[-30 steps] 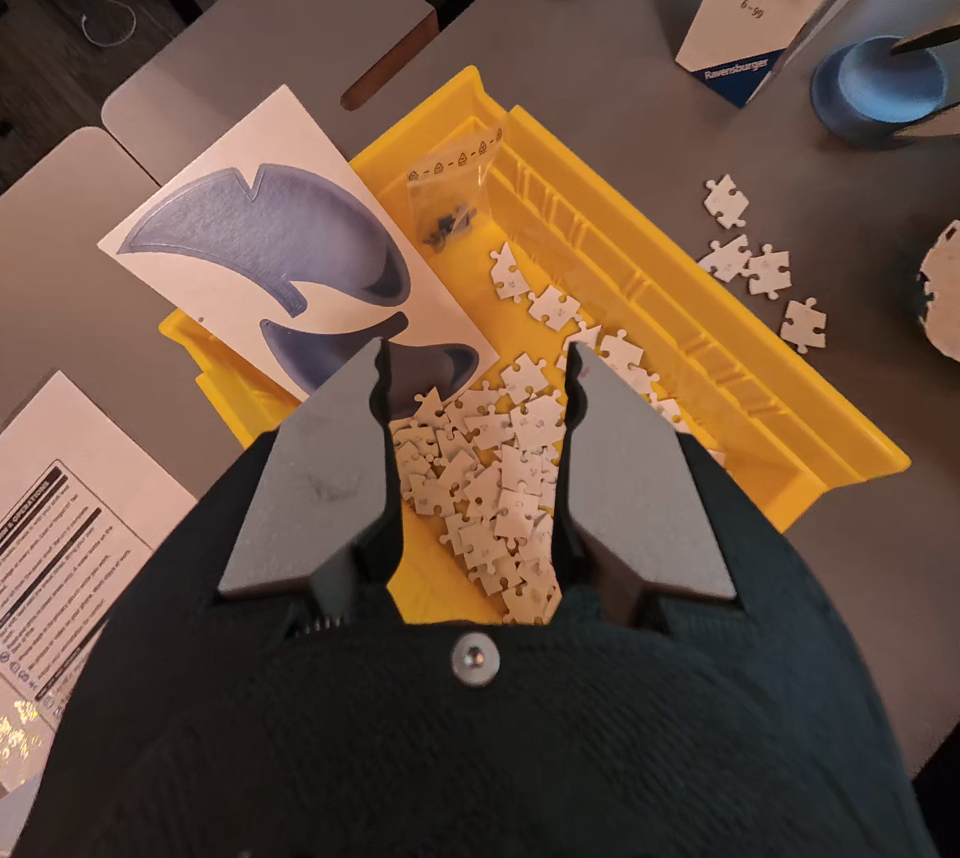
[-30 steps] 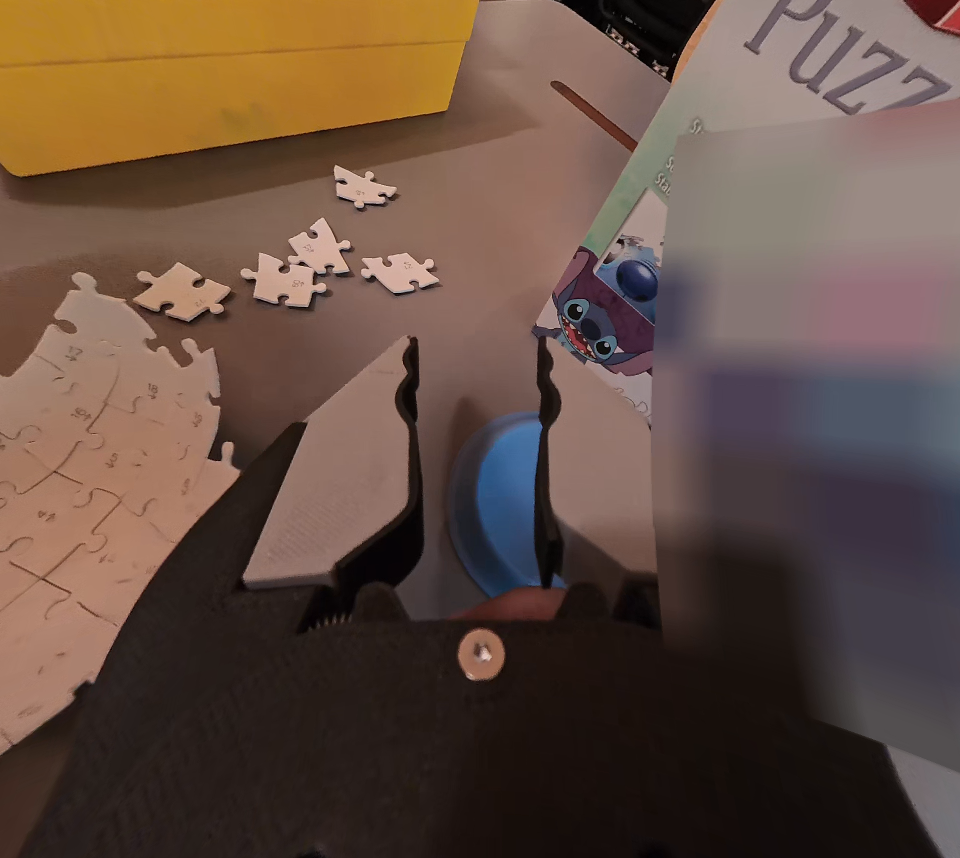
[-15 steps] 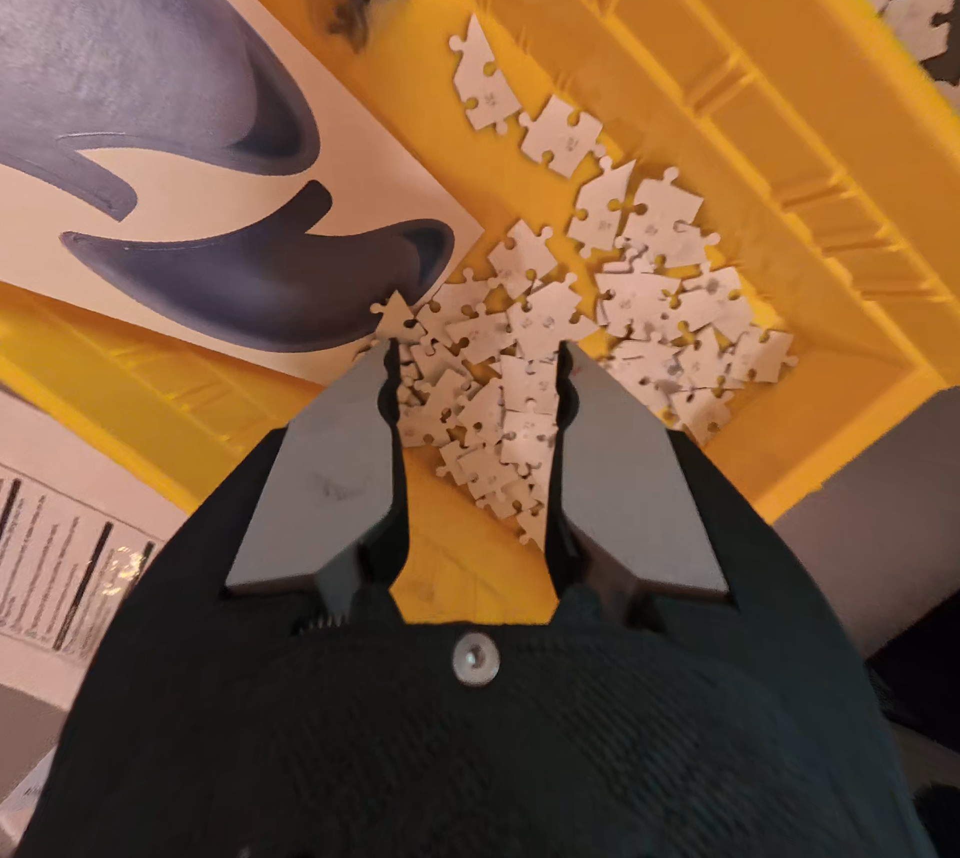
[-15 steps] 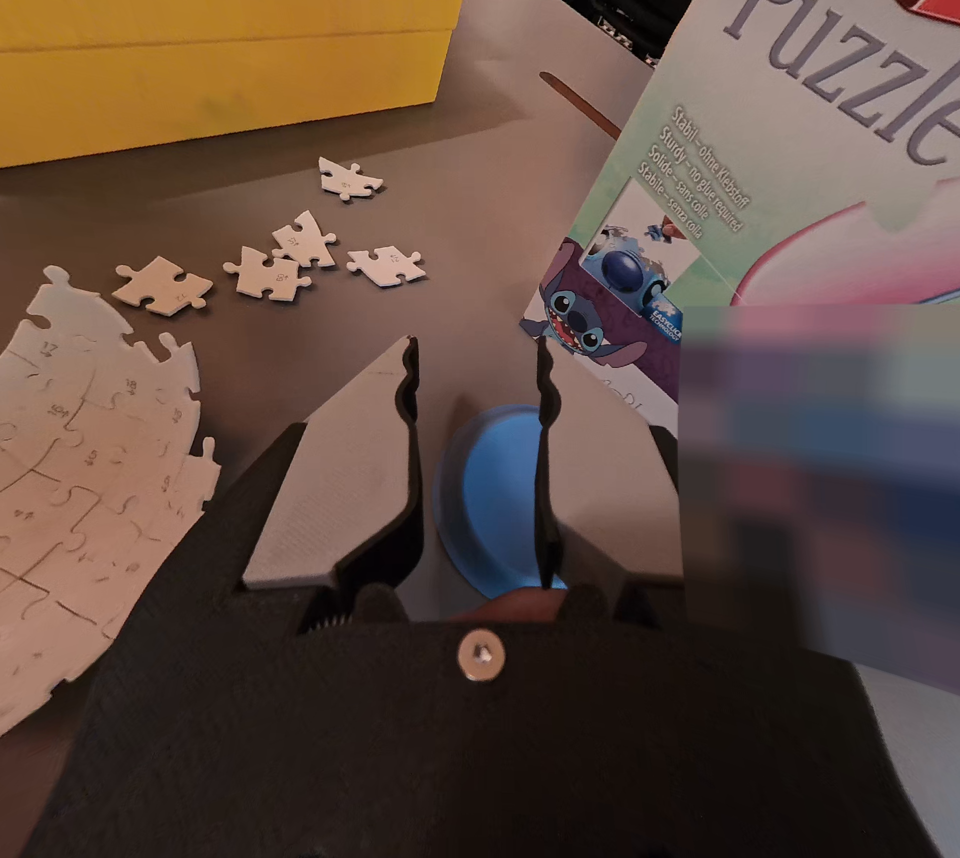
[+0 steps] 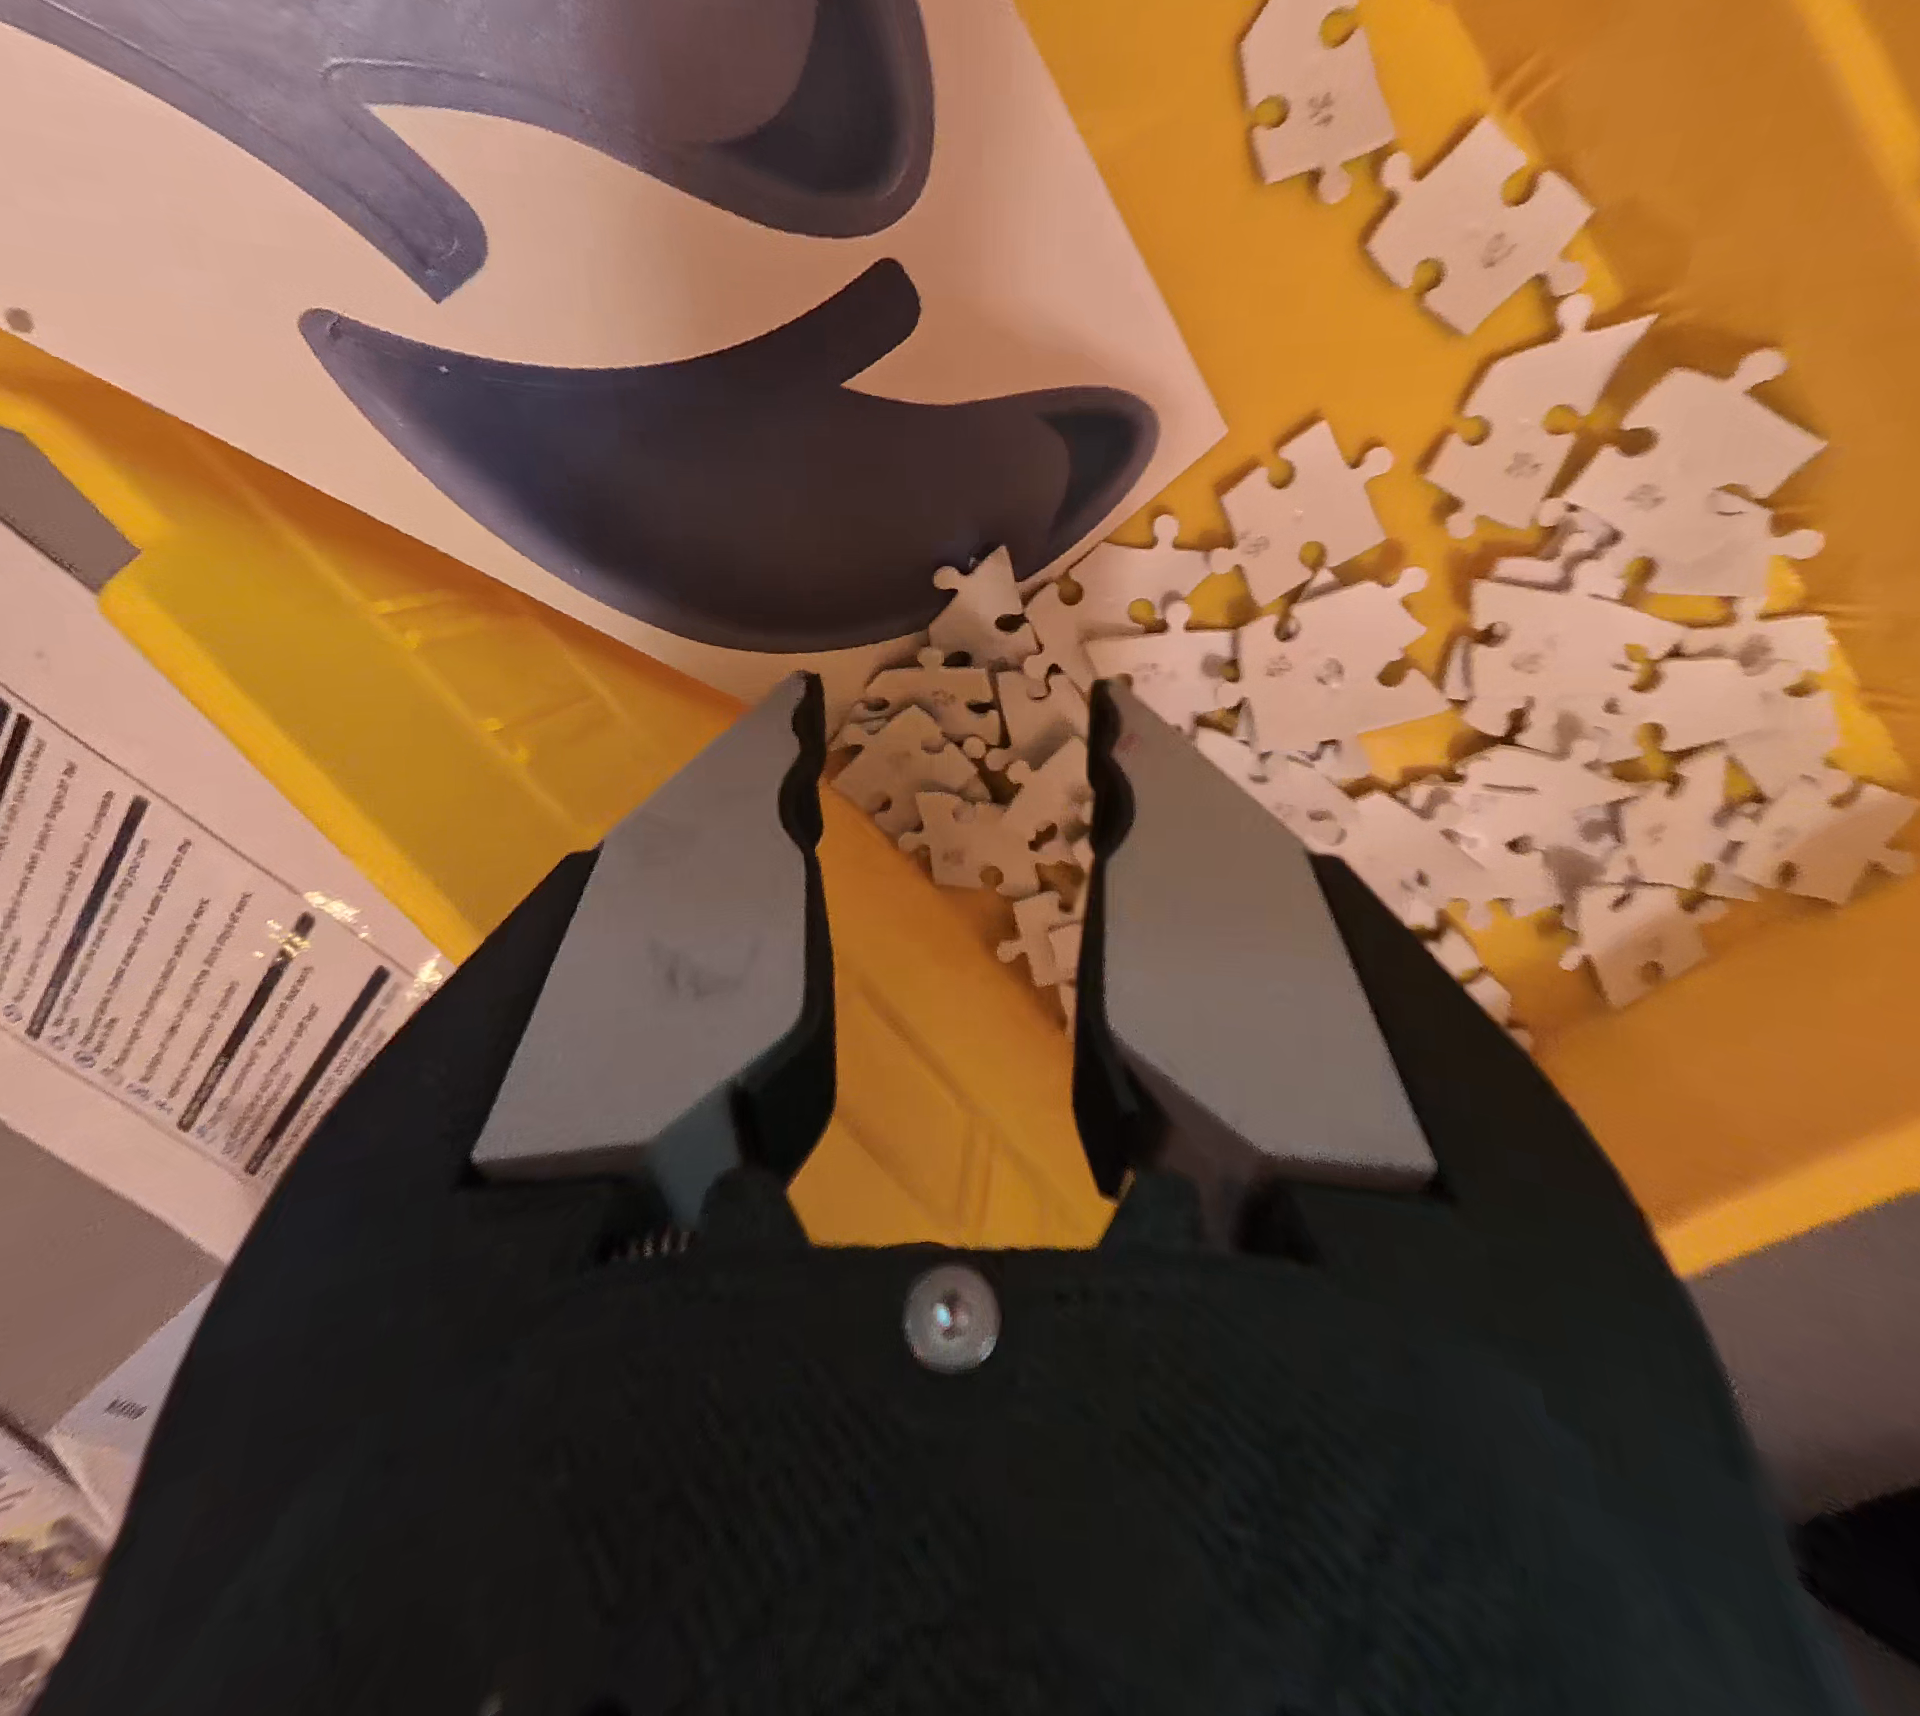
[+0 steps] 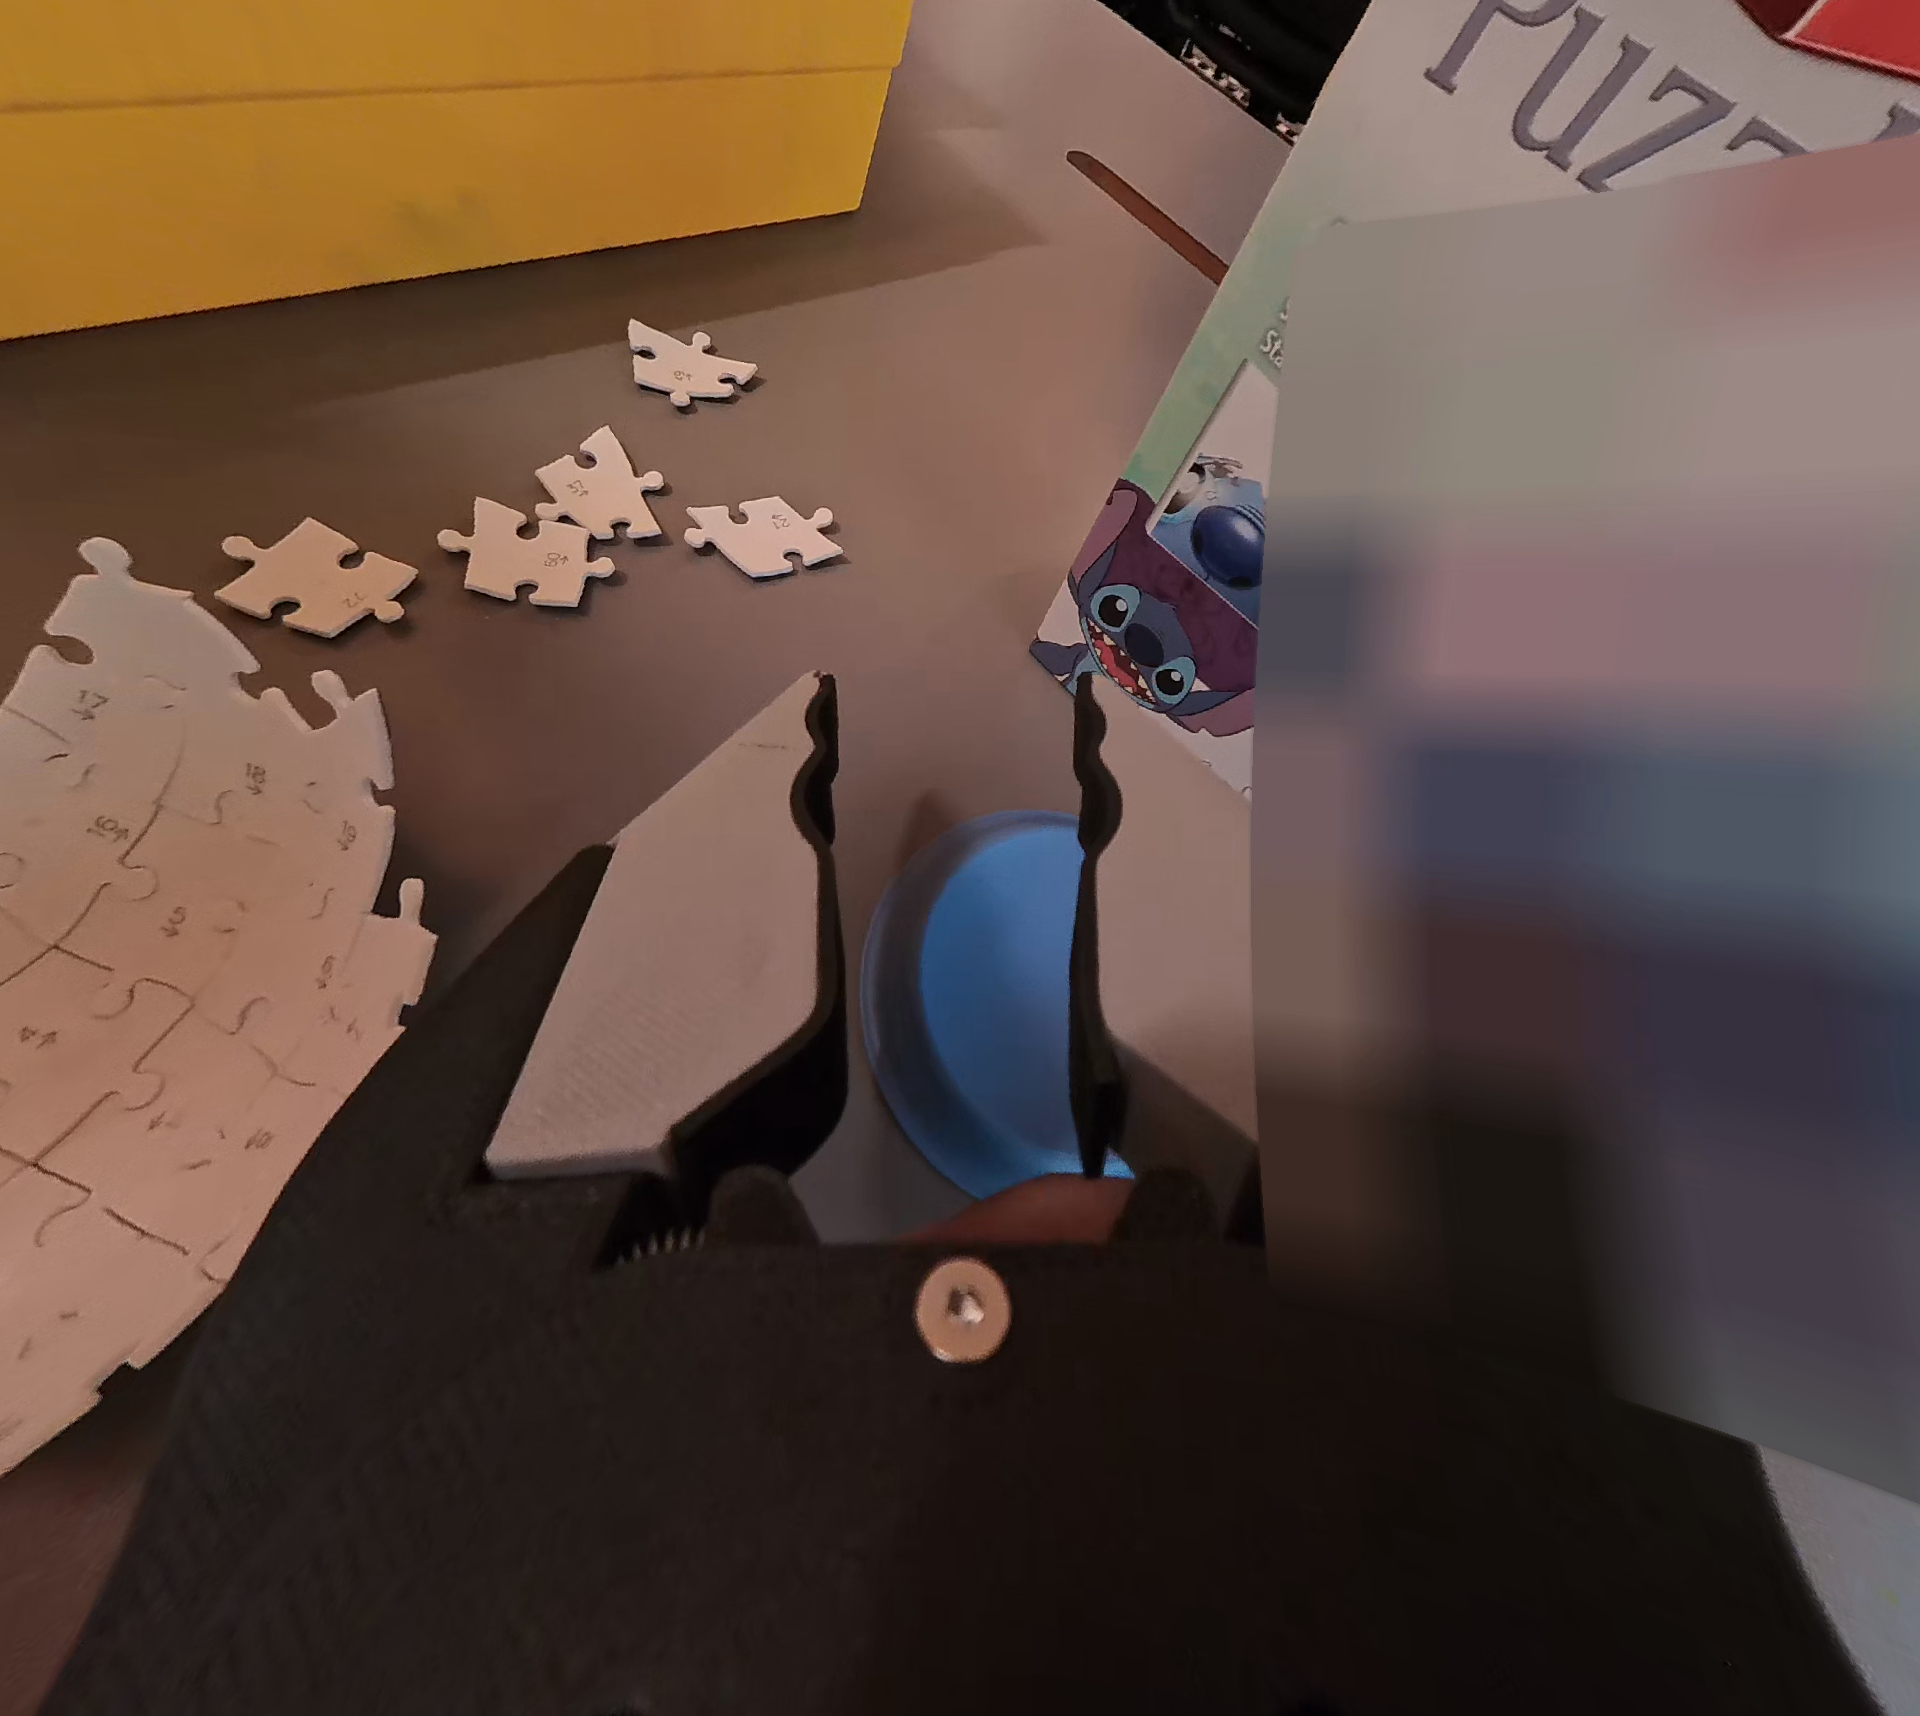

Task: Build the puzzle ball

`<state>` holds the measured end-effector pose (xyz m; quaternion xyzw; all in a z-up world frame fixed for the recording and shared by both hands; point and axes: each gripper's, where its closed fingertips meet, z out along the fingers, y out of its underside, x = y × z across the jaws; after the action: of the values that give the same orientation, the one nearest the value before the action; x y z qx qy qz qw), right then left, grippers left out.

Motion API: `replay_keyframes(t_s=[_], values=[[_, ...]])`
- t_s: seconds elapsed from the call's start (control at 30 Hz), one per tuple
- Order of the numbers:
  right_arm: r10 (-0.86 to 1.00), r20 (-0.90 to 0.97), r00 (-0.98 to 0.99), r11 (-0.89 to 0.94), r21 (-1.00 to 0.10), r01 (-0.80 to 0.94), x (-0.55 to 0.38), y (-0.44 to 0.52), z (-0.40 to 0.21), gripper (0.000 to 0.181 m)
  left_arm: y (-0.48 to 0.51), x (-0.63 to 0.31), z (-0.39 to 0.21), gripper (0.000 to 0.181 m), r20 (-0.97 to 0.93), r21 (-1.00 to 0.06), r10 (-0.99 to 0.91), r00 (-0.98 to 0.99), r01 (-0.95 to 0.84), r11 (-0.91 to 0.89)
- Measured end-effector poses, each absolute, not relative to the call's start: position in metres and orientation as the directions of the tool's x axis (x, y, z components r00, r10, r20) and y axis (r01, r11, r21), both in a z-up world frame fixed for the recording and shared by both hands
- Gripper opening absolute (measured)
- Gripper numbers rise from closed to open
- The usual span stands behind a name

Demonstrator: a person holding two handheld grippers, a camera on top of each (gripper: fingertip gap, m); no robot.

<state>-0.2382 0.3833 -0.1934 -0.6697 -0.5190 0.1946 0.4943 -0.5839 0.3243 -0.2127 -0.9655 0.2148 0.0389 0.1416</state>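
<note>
My left gripper [image 5: 951,695] is open and empty, low inside the yellow bin [image 5: 1226,35], its tips just over a heap of white puzzle pieces [image 5: 1351,690] lying face down. My right gripper [image 6: 951,695] is open and empty above the grey table [image 6: 914,440], over a blue round stand [image 6: 977,991]. A partly joined curved puzzle section [image 6: 156,970], white back up, lies at the left in the right wrist view. Several loose pieces [image 6: 540,560] lie on the table beyond it.
A white card with dark blue ear shapes [image 5: 520,191] leans in the bin. A printed instruction sheet [image 5: 156,960] lies left of the bin. The puzzle box [image 6: 1558,139] stands at the right. The yellow bin's outer wall [image 6: 416,56] is at the far left of the table. Spacing between my two grippers at the tips: around 35 cm. My right gripper is the nearer one to the partly joined curved puzzle section [image 6: 156,970]: about 12 cm, against 35 cm.
My left gripper has dropped down into the bin towards the heap of pieces, still open. The right gripper has barely moved.
</note>
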Motion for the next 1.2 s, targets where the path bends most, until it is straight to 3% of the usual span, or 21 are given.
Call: replay_keyframes(t_s=[0.03,0.23,0.53,0.8,0.87,0.9,1.2], values=[[0.887,0.252,0.387,0.027,-0.865,0.502,-0.238,0.383,-0.193,0.042,0.325,-0.586,-0.215,0.047,-0.159,-0.243,-0.41,0.898,-0.438,-0.865],[0.889,0.25,0.385,0.026,-0.864,0.502,-0.238,0.383,-0.193,0.042,0.324,-0.59,-0.221,0.049,-0.257,-0.183,-0.458,0.851,-0.508,-0.842],[0.888,0.254,0.383,0.033,-0.867,0.498,-0.238,0.382,-0.191,0.043,0.325,-0.603,-0.231,0.043,-0.47,-0.001,-0.536,0.701,-0.608,-0.794],[0.888,0.254,0.384,0.033,-0.867,0.498,-0.238,0.382,-0.19,0.043,0.324,-0.599,-0.233,0.034,-0.469,-0.008,-0.546,0.694,-0.621,-0.783],[0.887,0.255,0.385,0.033,-0.867,0.498,-0.237,0.382,-0.19,0.043,0.322,-0.598,-0.235,0.02,-0.457,0.003,-0.553,0.696,-0.621,-0.784],[0.887,0.256,0.385,0.034,-0.866,0.498,-0.237,0.382,-0.19,0.043,0.322,-0.6,-0.235,0.002,-0.467,0.01,-0.551,0.691,-0.619,-0.785],[0.884,0.257,0.39,0.032,-0.866,0.499,-0.236,0.384,-0.19,0.042,0.323,-0.597,-0.231,0.0,-0.451,-0.019,-0.552,0.701,-0.626,-0.78]])
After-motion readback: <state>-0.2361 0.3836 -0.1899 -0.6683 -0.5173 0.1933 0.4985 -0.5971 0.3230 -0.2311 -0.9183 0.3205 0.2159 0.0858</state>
